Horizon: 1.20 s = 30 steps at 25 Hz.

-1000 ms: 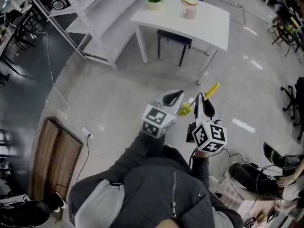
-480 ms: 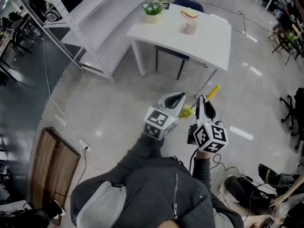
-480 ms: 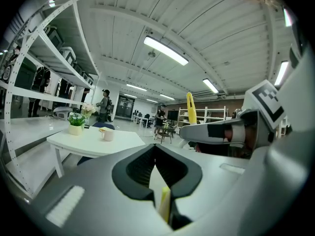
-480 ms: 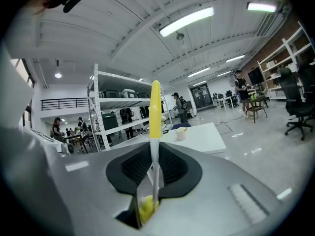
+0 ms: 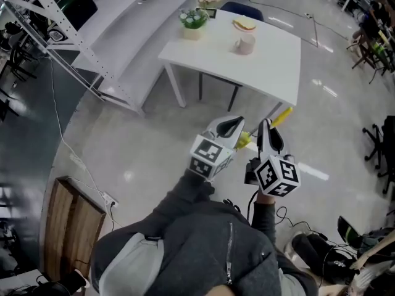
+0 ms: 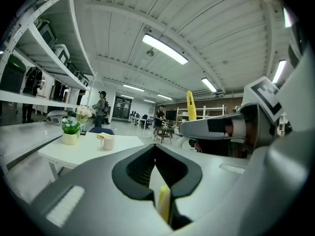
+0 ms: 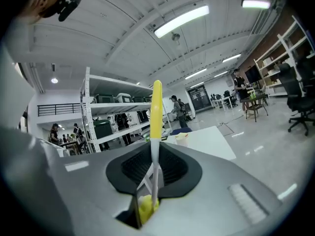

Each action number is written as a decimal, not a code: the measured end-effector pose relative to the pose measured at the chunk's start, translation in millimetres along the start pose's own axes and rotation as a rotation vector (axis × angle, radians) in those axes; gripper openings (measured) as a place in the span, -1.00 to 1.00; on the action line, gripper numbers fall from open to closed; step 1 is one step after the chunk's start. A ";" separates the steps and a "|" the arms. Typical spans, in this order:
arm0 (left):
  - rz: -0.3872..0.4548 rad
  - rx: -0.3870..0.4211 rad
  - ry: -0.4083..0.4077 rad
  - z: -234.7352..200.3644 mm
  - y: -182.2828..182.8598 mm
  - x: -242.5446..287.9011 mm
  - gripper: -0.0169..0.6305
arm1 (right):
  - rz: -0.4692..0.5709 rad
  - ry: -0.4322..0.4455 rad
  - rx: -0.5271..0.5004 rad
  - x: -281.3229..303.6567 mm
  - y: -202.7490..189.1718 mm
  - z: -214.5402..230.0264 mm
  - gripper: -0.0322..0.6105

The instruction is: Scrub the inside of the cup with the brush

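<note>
The right gripper (image 7: 155, 154) has its jaws closed on the brush (image 7: 156, 107). The white shaft stands straight between the jaws, the yellow handle end reaches well past the tips, and a yellow lump of the brush sits low at the root of the jaws. The left gripper (image 6: 155, 154) is closed as well, with the tips together. A thin yellow piece (image 6: 163, 203) sits in the slit near the root of these jaws; what this piece is I cannot tell. The two grippers are side by side, near each other but apart, and the right one shows just to the right of the left jaws.

The cup (image 5: 245, 44) is between no jaws. It stands upright on the white table (image 5: 274, 66), far ahead of both grippers: a little left of the line of the left jaws, and just right of the brush shaft as seen along the right jaws. A pale yellowish thing (image 5: 244, 24) lies at its rim. A potted plant (image 5: 193, 20) stands on the same table, further left of the cup
</note>
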<state>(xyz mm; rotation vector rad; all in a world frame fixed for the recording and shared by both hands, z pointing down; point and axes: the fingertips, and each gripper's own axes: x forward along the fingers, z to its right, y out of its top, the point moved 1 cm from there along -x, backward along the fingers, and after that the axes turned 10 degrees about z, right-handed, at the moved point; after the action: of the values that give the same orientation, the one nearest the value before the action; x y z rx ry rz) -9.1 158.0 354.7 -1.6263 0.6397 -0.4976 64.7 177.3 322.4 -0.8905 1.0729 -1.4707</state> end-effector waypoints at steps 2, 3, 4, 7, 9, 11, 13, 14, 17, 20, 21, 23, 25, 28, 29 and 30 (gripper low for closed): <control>0.000 0.007 0.007 -15.2 1.2 7.0 -0.91 | -0.006 -0.008 -0.016 15.1 -0.8 -0.3 -0.76; 0.001 0.005 0.013 -23.1 0.9 10.4 -0.91 | -0.008 -0.009 -0.014 22.2 -1.3 -0.4 -0.76; 0.001 0.000 0.020 -30.8 0.3 13.6 -0.91 | -0.006 -0.006 -0.007 29.1 -1.4 -0.7 -0.76; -0.004 -0.013 0.035 -51.7 -0.4 22.6 -0.91 | 0.003 0.008 0.003 51.0 -0.3 -3.1 -0.76; -0.003 -0.013 0.036 -64.3 0.9 29.4 -0.91 | 0.007 0.016 -0.011 67.2 0.7 -4.8 -0.77; -0.004 -0.011 0.035 -76.9 2.3 36.4 -0.91 | 0.014 0.020 -0.030 82.9 2.1 -6.1 -0.77; -0.004 -0.007 0.037 -89.3 3.5 43.2 -0.91 | 0.021 0.018 -0.046 96.8 3.3 -6.1 -0.77; -0.005 -0.005 0.038 -95.2 3.9 46.4 -0.91 | 0.025 0.016 -0.051 103.0 3.7 -5.7 -0.77; -0.009 -0.003 0.039 -108.6 2.1 53.0 -0.91 | 0.041 0.005 -0.050 115.4 2.9 -3.0 -0.77; -0.014 -0.004 0.039 -115.8 -2.2 54.3 -0.91 | 0.055 -0.010 -0.048 117.8 -1.1 1.3 -0.77; -0.015 -0.006 0.041 -117.2 -3.2 53.2 -0.91 | 0.058 -0.016 -0.046 117.1 -2.6 2.6 -0.77; -0.019 -0.011 0.041 -118.4 -5.5 49.5 -0.91 | 0.062 -0.026 -0.042 114.8 -4.9 5.1 -0.78; -0.028 -0.015 0.042 -118.1 -9.9 46.1 -0.91 | 0.063 -0.031 -0.042 111.6 -6.5 7.6 -0.78; -0.039 -0.021 0.039 -117.4 -14.5 43.8 -0.91 | 0.063 -0.037 -0.048 107.3 -6.5 9.4 -0.78; -0.042 -0.020 0.034 -116.7 -14.2 43.4 -0.91 | 0.066 -0.041 -0.052 106.6 -5.5 9.5 -0.78; -0.045 -0.019 0.027 -115.4 -13.7 43.0 -0.91 | 0.070 -0.045 -0.056 106.1 -4.2 9.7 -0.78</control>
<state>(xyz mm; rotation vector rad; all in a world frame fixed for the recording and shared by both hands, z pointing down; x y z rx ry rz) -49.6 44.7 384.0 -1.6568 0.6311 -0.5487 55.3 71.3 327.7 -0.9123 1.1056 -1.3625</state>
